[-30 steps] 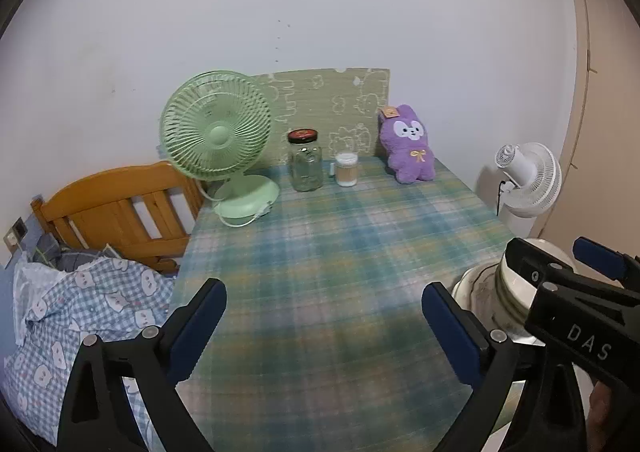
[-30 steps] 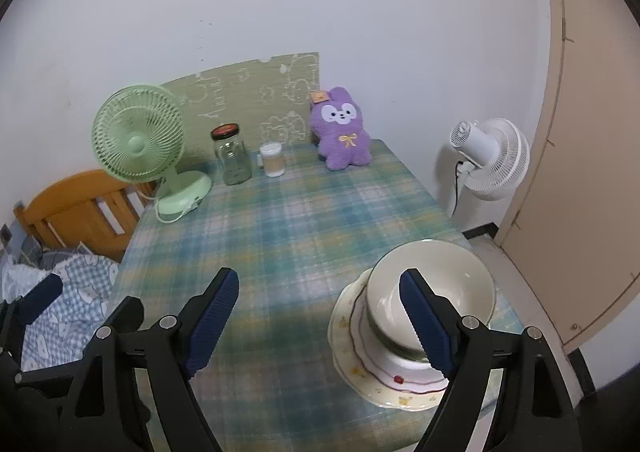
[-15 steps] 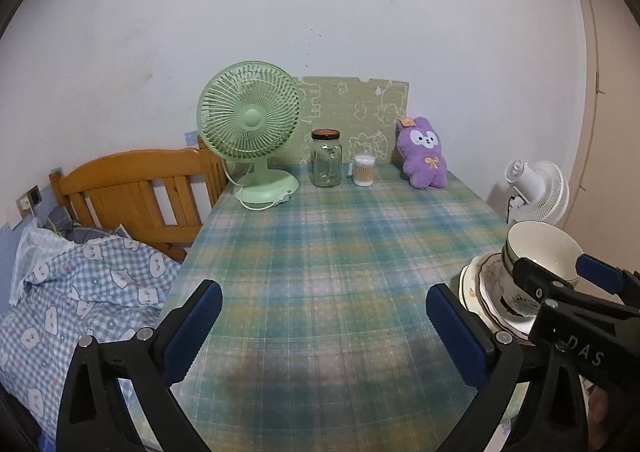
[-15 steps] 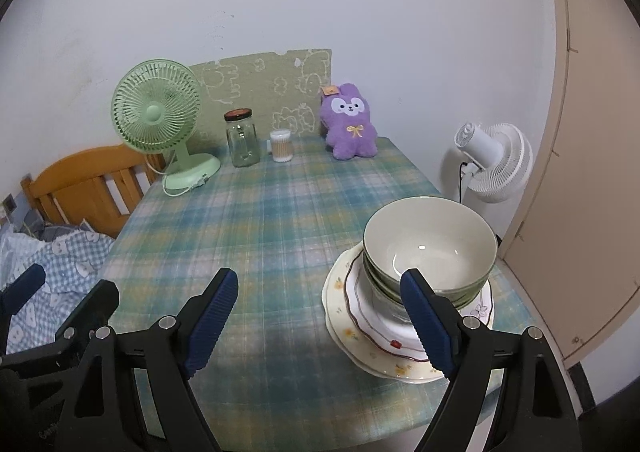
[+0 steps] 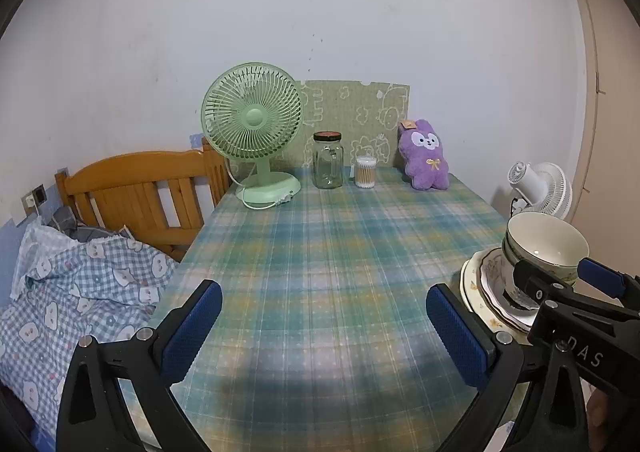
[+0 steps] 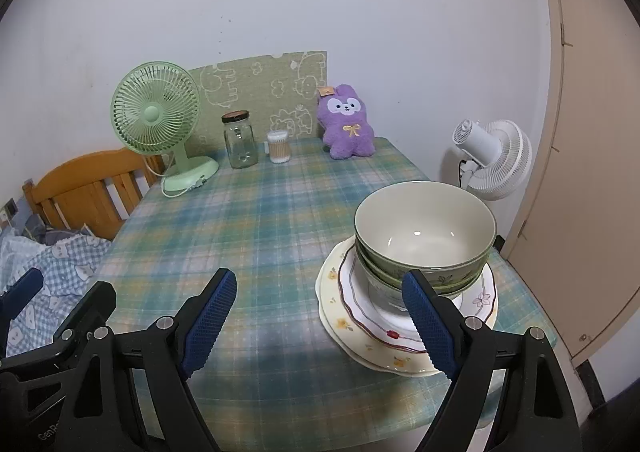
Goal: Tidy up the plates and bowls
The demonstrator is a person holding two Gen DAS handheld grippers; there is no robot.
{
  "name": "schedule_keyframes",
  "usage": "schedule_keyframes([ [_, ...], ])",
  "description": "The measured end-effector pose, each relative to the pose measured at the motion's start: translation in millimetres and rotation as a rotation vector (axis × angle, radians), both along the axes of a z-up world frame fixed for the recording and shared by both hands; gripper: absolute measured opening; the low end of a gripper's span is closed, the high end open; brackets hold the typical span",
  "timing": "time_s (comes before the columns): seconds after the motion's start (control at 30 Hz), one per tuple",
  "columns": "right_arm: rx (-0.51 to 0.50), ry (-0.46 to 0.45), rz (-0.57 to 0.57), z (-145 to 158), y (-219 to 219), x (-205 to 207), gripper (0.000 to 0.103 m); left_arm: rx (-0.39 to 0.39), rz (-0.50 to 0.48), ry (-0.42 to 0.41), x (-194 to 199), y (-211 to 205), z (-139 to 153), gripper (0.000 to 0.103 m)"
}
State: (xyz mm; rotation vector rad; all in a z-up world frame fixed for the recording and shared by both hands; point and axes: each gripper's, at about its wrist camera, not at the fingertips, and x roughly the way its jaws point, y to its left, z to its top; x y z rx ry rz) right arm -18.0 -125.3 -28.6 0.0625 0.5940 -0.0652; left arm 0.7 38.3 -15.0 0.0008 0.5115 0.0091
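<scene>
A stack of green-rimmed bowls (image 6: 424, 228) stands on a pile of flowered plates (image 6: 360, 316) at the near right corner of the plaid-covered table (image 6: 260, 220). My right gripper (image 6: 318, 278) is open just left of the stack. Its right finger (image 6: 428, 324) is in front of the lower bowl, and nothing lies between the pads. In the left wrist view the same bowls (image 5: 544, 240) and plates (image 5: 476, 284) sit at the right edge, partly behind the right gripper (image 5: 556, 272). My left gripper (image 5: 323, 290) is open over bare cloth at the table's near edge, holding nothing.
Along the far wall stand a green desk fan (image 5: 256, 132), a glass jar (image 5: 328, 164), a cotton-swab tub (image 5: 365, 172) and a purple plush (image 5: 426, 160). A wooden headboard (image 5: 132, 192) and checked bedding (image 5: 80, 284) lie left of the table. A white fan (image 6: 492, 156) and a door (image 6: 592, 172) are on the right.
Both grippers have sunk toward the table and now sit lower over its near edge. The bowl stack looks larger and closer in the right wrist view. Both grippers stay open.
</scene>
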Motion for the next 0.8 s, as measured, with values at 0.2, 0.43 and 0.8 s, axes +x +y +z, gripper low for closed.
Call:
schedule_keyframes([
  [0.2, -0.003, 0.002, 0.006, 1.4, 3.2, 1.5, 0.087, -0.007, 0.009, 0.003, 1.3, 3.0, 1.8, 0.103],
  [0.43, -0.001, 0.001, 0.009, 3.5, 4.6, 2.6, 0.087, -0.009, 0.008, 0.001, 2.3, 4.4, 3.6, 0.103],
  [0.8, 0.004, 0.01, 0.012, 1.6, 5.0, 4.8, 0.087, -0.01, 0.009, 0.002, 3.1, 4.9, 3.6, 0.103],
])
